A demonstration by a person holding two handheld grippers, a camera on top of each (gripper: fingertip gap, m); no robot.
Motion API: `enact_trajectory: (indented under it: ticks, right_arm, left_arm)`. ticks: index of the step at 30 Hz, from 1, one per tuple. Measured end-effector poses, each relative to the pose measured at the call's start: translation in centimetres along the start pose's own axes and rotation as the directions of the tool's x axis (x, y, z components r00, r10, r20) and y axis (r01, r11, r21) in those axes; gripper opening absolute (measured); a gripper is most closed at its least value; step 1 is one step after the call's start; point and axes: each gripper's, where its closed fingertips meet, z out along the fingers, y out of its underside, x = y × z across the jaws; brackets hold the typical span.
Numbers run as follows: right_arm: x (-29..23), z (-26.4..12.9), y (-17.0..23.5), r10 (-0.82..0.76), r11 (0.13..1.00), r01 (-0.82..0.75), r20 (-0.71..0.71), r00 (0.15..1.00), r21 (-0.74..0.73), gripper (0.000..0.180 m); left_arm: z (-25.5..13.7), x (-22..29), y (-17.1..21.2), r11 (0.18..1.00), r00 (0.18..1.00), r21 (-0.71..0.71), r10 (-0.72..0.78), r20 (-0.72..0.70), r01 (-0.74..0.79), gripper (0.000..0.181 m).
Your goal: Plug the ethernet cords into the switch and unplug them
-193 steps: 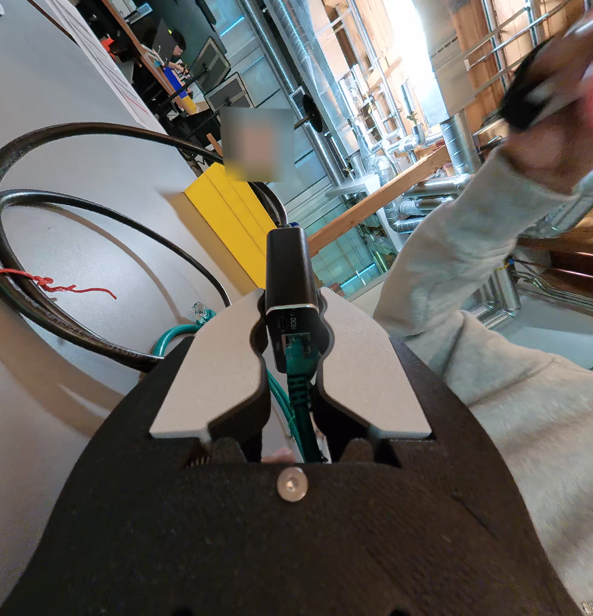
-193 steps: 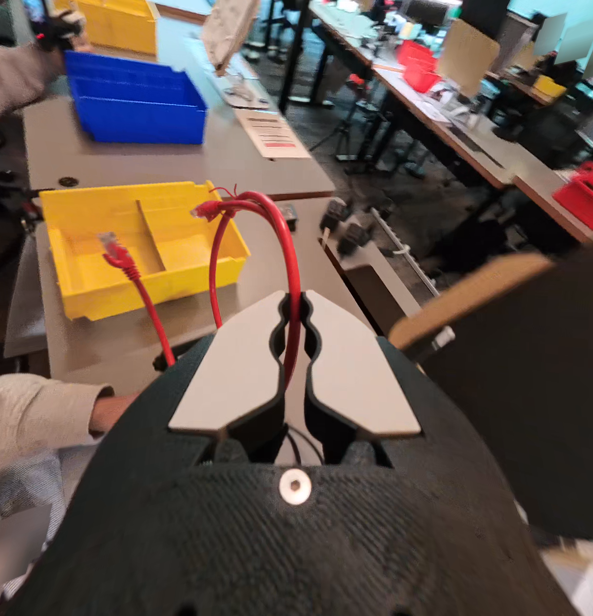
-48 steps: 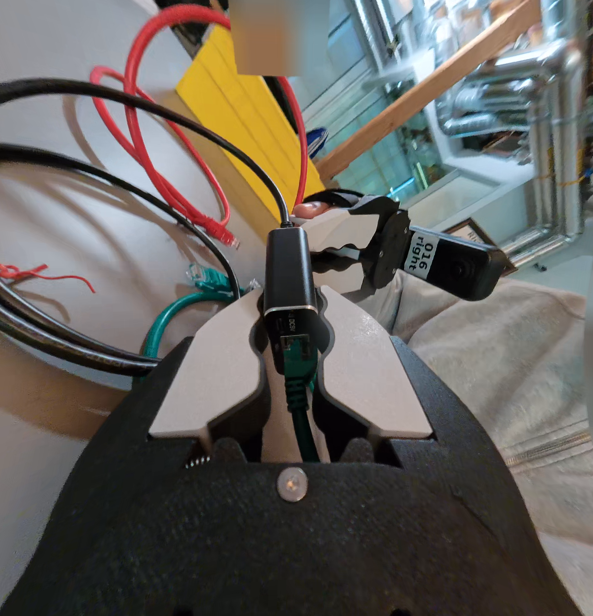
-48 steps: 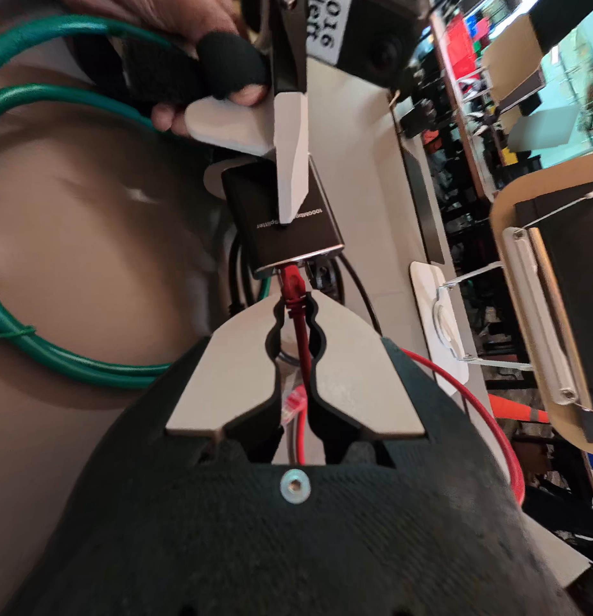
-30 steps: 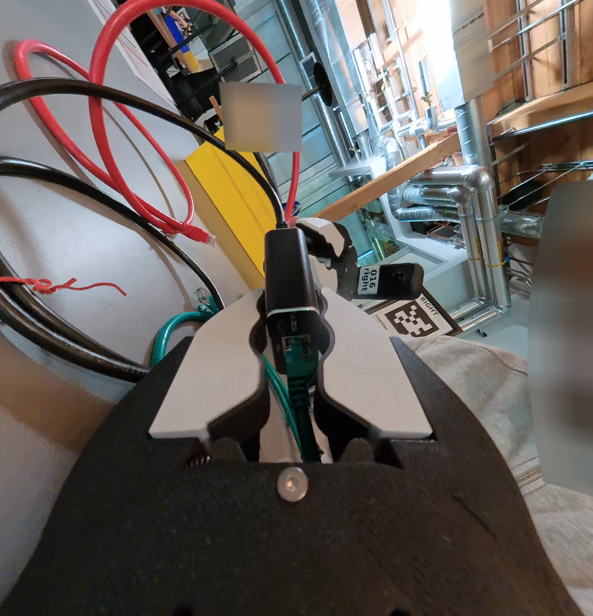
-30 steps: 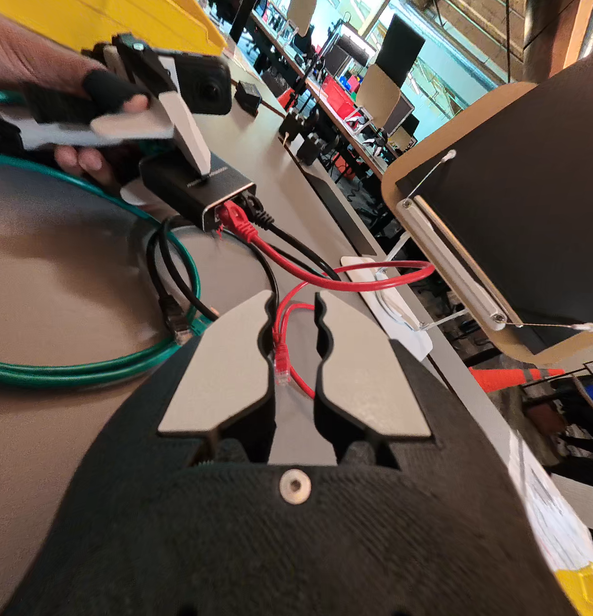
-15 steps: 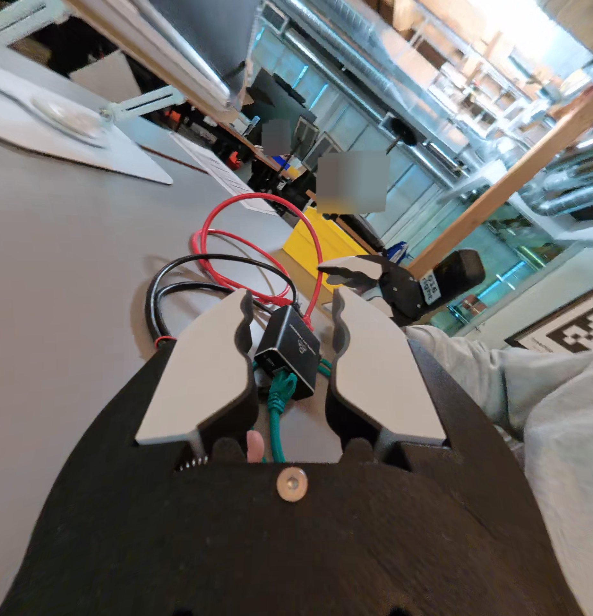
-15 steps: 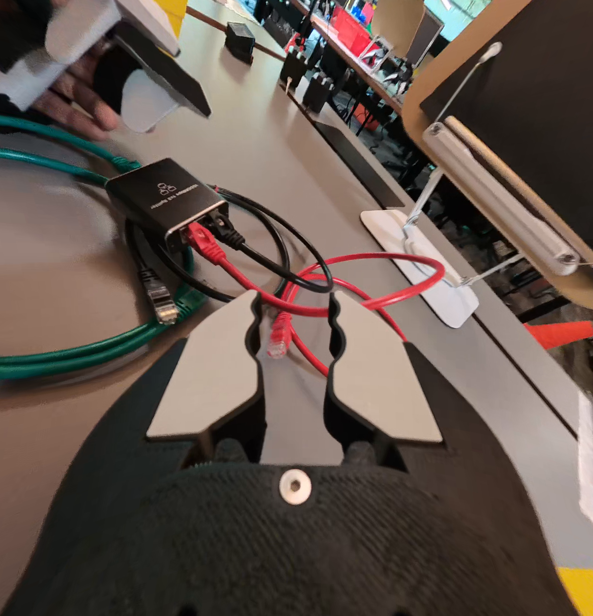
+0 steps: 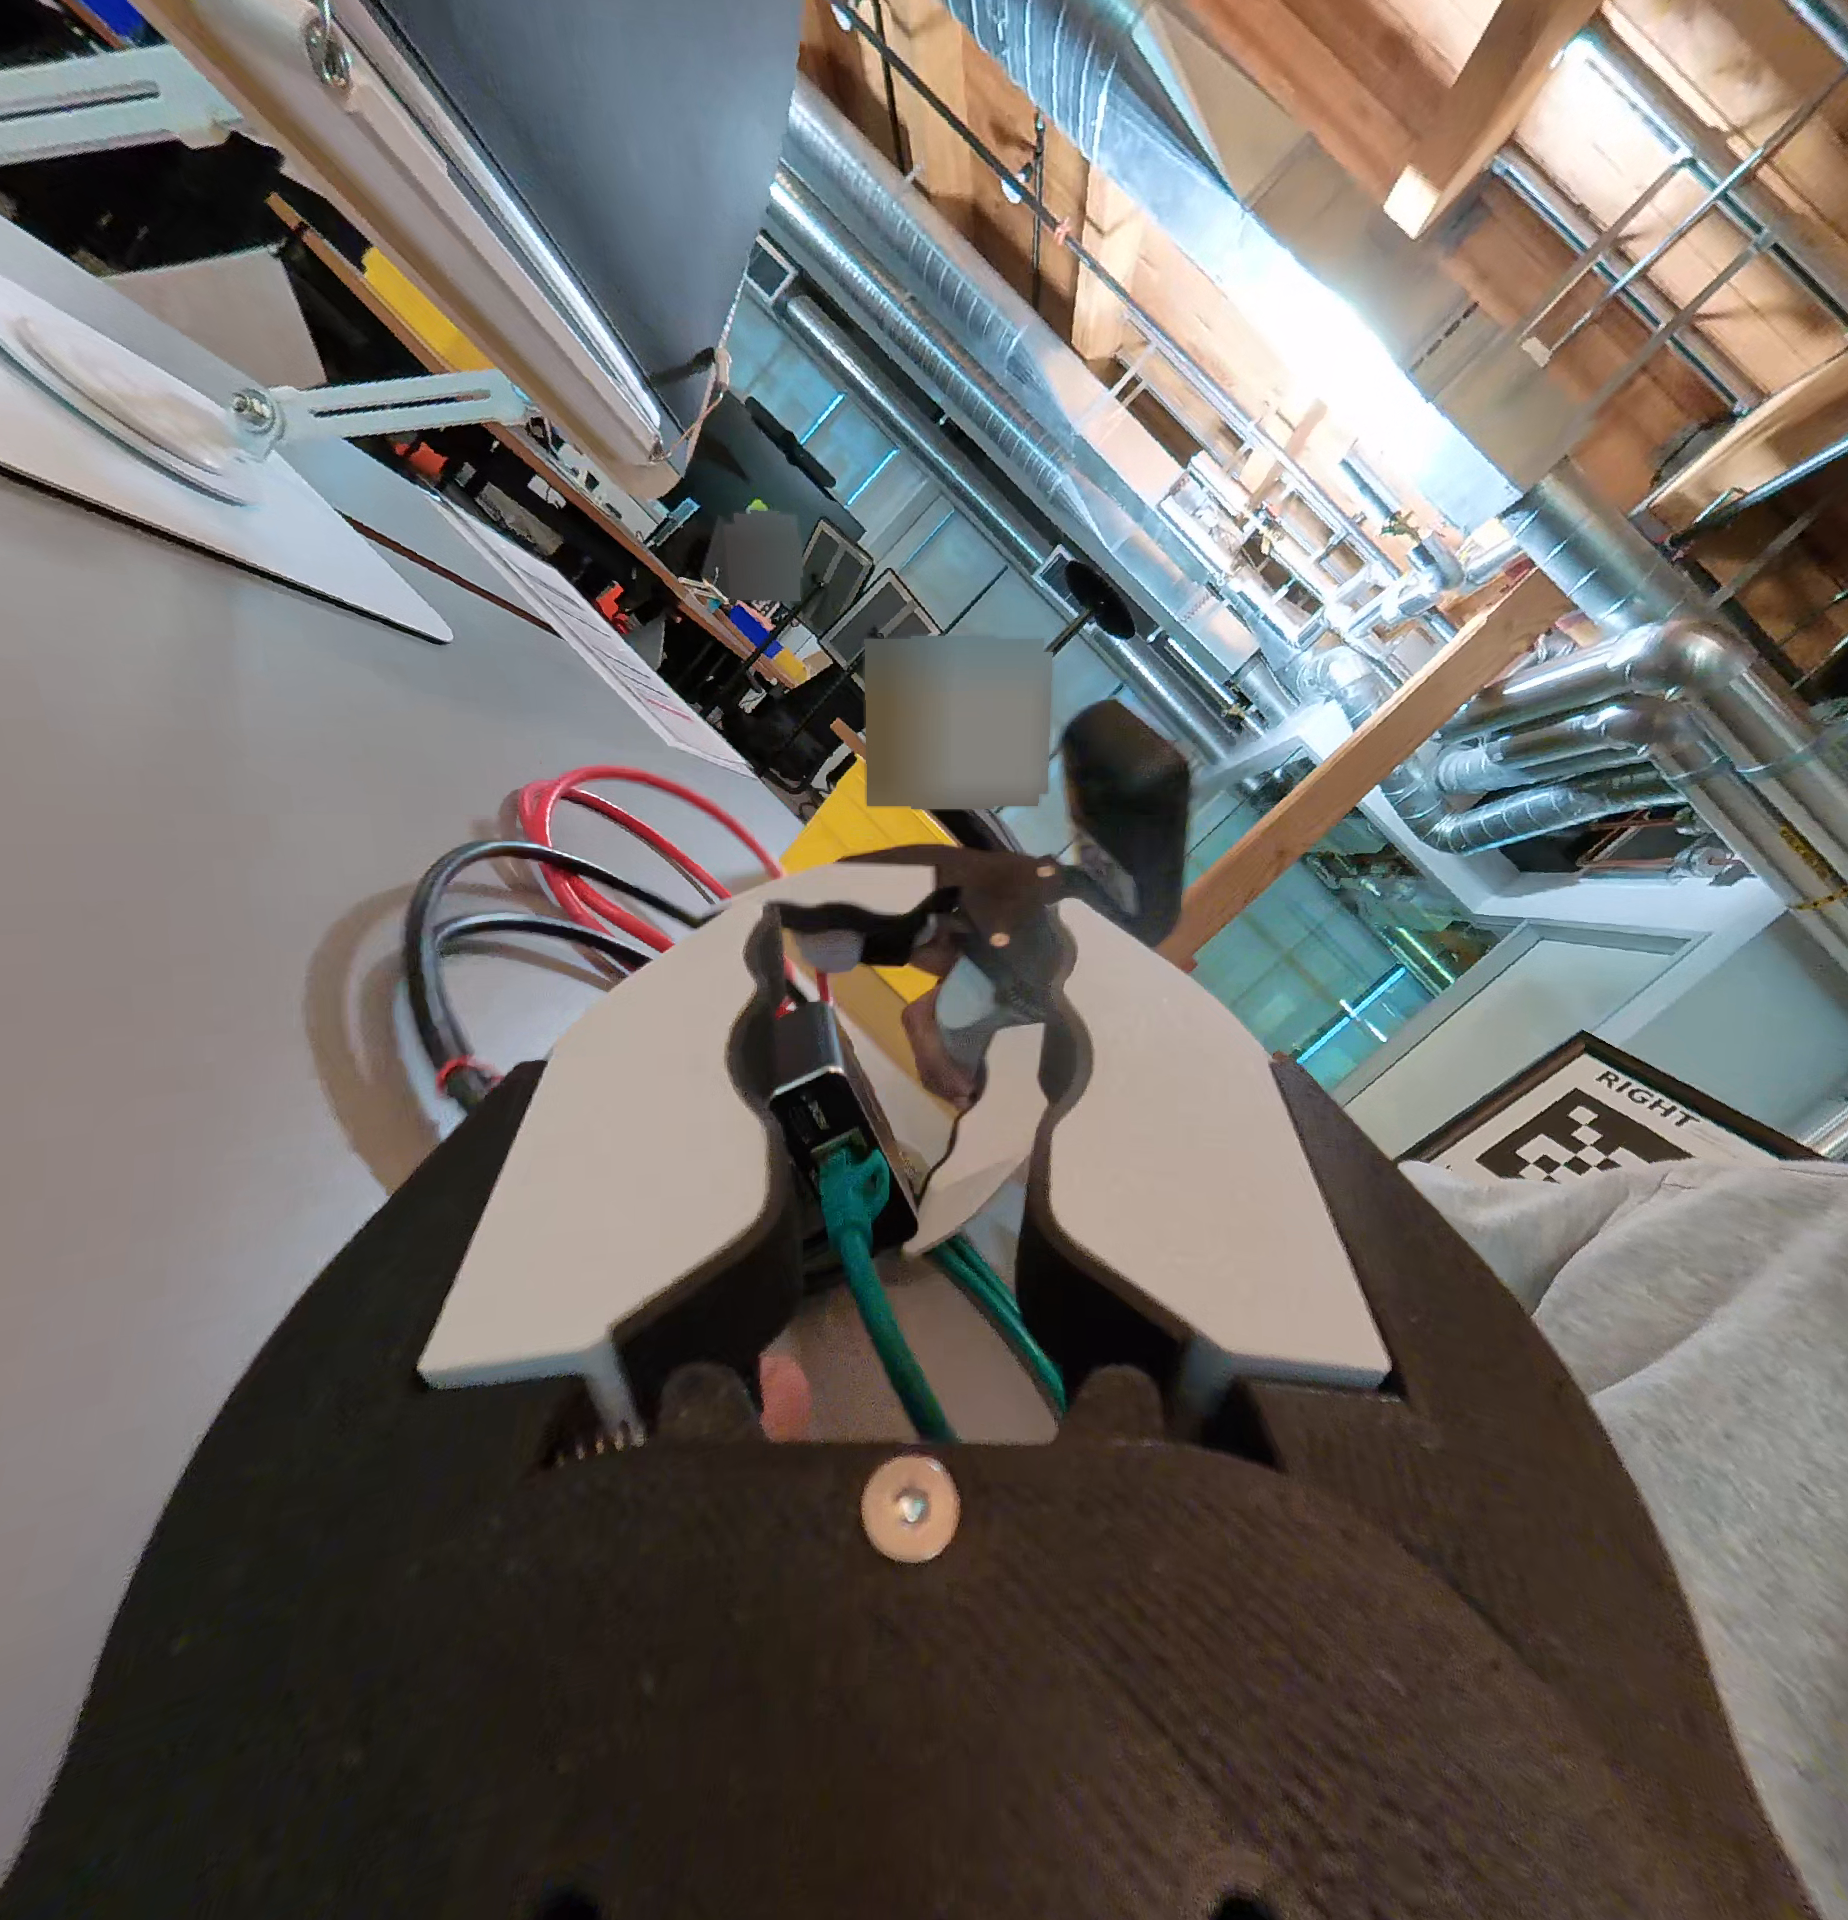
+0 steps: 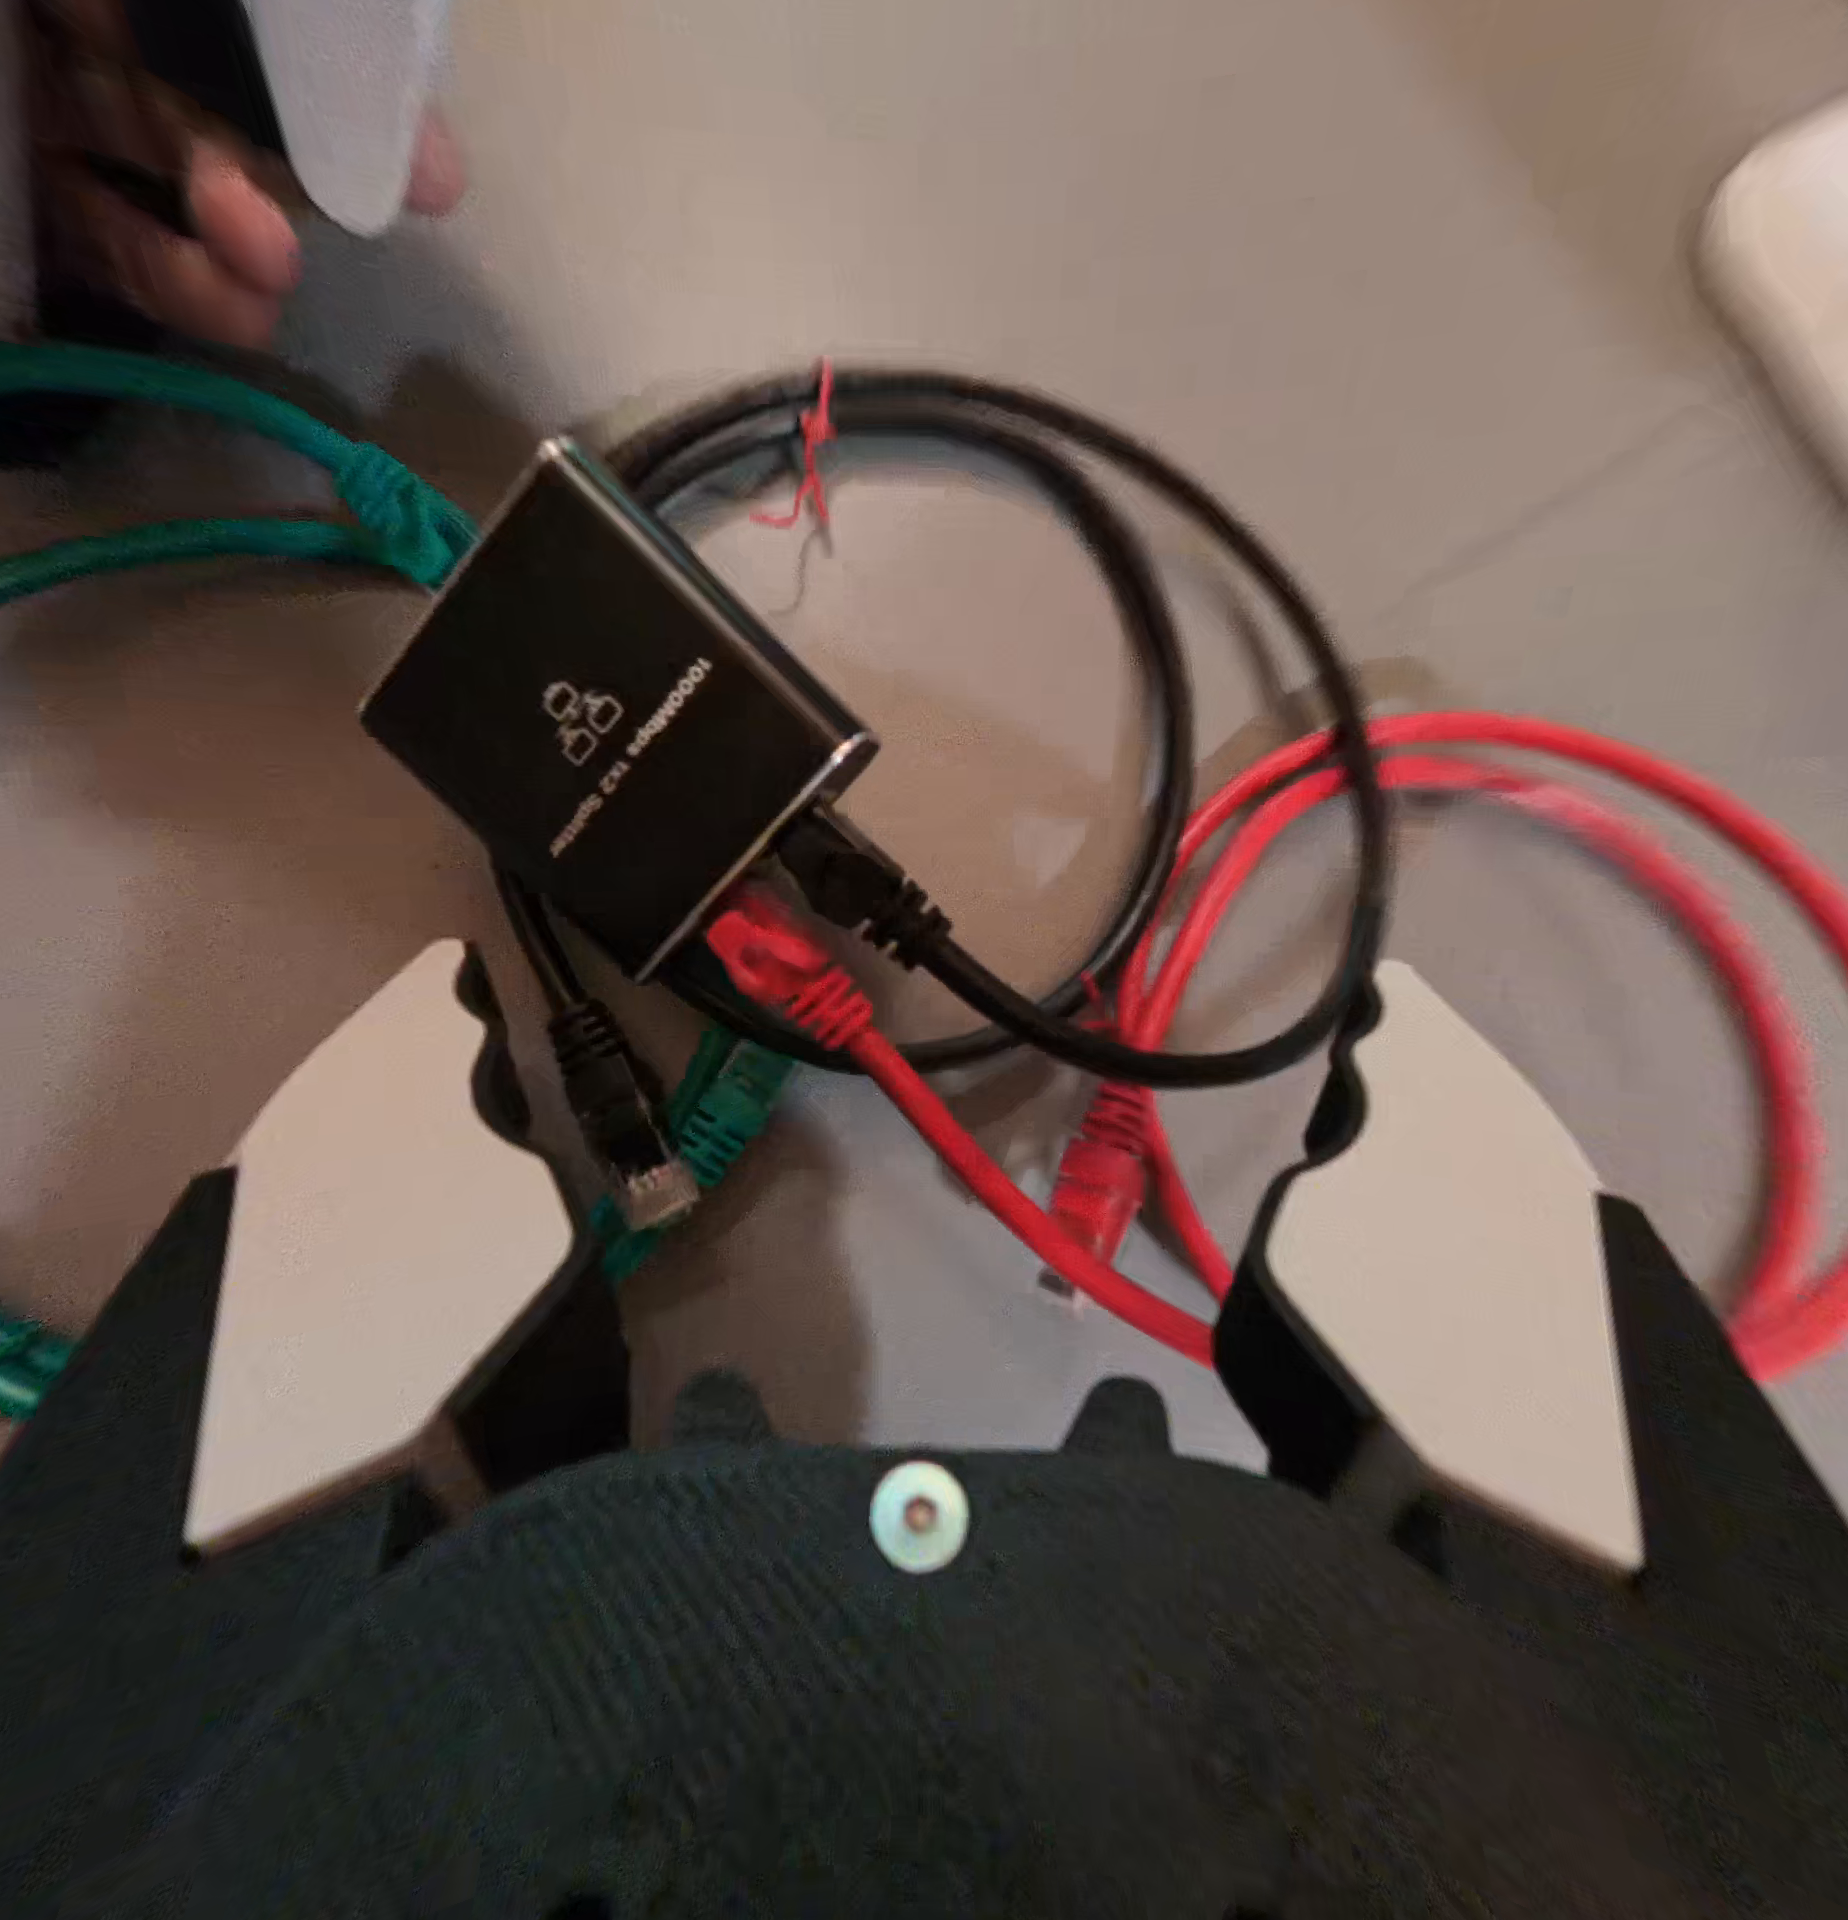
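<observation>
The black switch (image 10: 613, 712) is seen lying flat on the grey table (image 10: 1159, 260), tilted diagonally in the right wrist view. A green ethernet cord (image 10: 172, 551) is plugged into its upper-left end, while a red ethernet cord (image 10: 1003, 1132) and a black cable (image 10: 1128, 1049) are plugged side by side into its lower-right end. The rest of the red cord is coiled to the right, with its free red plug (image 10: 1102, 1184) lying on the table near the plugged one. A loose black plug (image 10: 629, 1132) and a loose green plug (image 10: 733, 1112) are found just below the switch, one beside the other. A thin red tie (image 10: 811, 457) is wrapped on the black coil.

The right gripper (image 10: 920, 1081) is held above the switch with its fingers spread wide apart; nothing is held between them. The left gripper (image 9: 904, 1049) is seen with its fingers apart as well, the switch (image 9: 821, 1091) and the green connector (image 9: 847, 1195) framed in the gap but not clamped. In that view the right gripper's far body (image 9: 993, 935) is visible beyond the switch, with a yellow bin (image 9: 858, 831) behind it.
</observation>
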Motion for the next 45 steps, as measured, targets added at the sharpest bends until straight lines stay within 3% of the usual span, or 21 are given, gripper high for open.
enact_trajectory:
  ticks: [2, 8, 11, 16, 19, 27, 31, 36, 40, 45]
  right_arm:
    - [-0.5, 1.2, 1.5, 0.034, 0.998, -0.030, 0.063, 0.997, -0.060, 0.147]
    - [-0.9, 1.2, 1.7, 0.012, 0.999, -0.010, 0.064, 0.998, -0.030, 0.141]
    - [-1.2, 0.3, 1.6, 0.012, 1.000, -0.010, 0.068, 0.998, -0.021, 0.084]
    - [-1.4, -0.2, 1.6, 0.026, 1.000, -0.026, 0.059, 0.998, 0.001, 0.064]
    - [-1.2, -0.6, 1.1, 0.039, 0.998, -0.043, 0.066, 0.997, 0.054, 0.042]
    - [1.0, -3.6, -0.5, 0.056, 0.981, -0.051, -0.023, 0.998, 0.188, 0.026]
    - [2.3, -6.2, -1.5, 0.140, 0.947, -0.139, 0.017, 0.990, 0.289, 0.024]
    - [4.0, -8.7, -1.6, 0.153, 0.927, -0.131, -0.036, 0.988, 0.352, 0.023]
    - [2.9, -7.2, -1.2, 0.169, 0.935, -0.176, 0.047, 0.984, 0.307, 0.024]
    - [0.8, -4.3, -1.0, 0.042, 0.981, -0.043, 0.007, 0.999, 0.187, 0.025]
  left_arm:
    - [-0.1, -0.1, -0.1, 1.000, 1.000, 0.006, -0.012, -0.005, 0.012, 0.046]
    - [0.0, -0.2, -0.1, 1.000, 1.000, 0.004, -0.026, -0.011, 0.026, 0.046]
    - [-0.1, -0.2, -0.2, 1.000, 1.000, 0.011, -0.029, -0.012, 0.029, 0.047]
    - [-0.2, -0.3, -0.4, 0.999, 0.999, 0.021, -0.030, -0.016, 0.031, 0.047]
    - [-0.4, -0.3, -0.7, 0.999, 1.000, 0.042, -0.022, -0.015, 0.022, 0.047]
    - [-1.4, -0.4, -2.3, 0.989, 0.999, 0.142, -0.042, -0.035, 0.046, 0.047]
    - [-1.8, -0.4, -2.9, 0.982, 0.998, 0.180, -0.042, -0.039, 0.048, 0.048]
    - [-2.2, -0.5, -3.4, 0.975, 0.997, 0.214, -0.055, -0.050, 0.065, 0.048]
    - [-2.4, -0.7, -3.7, 0.970, 0.998, 0.235, -0.052, -0.042, 0.060, 0.048]
    - [-2.5, -0.7, -3.7, 0.971, 1.000, 0.237, -0.018, -0.001, 0.018, 0.047]
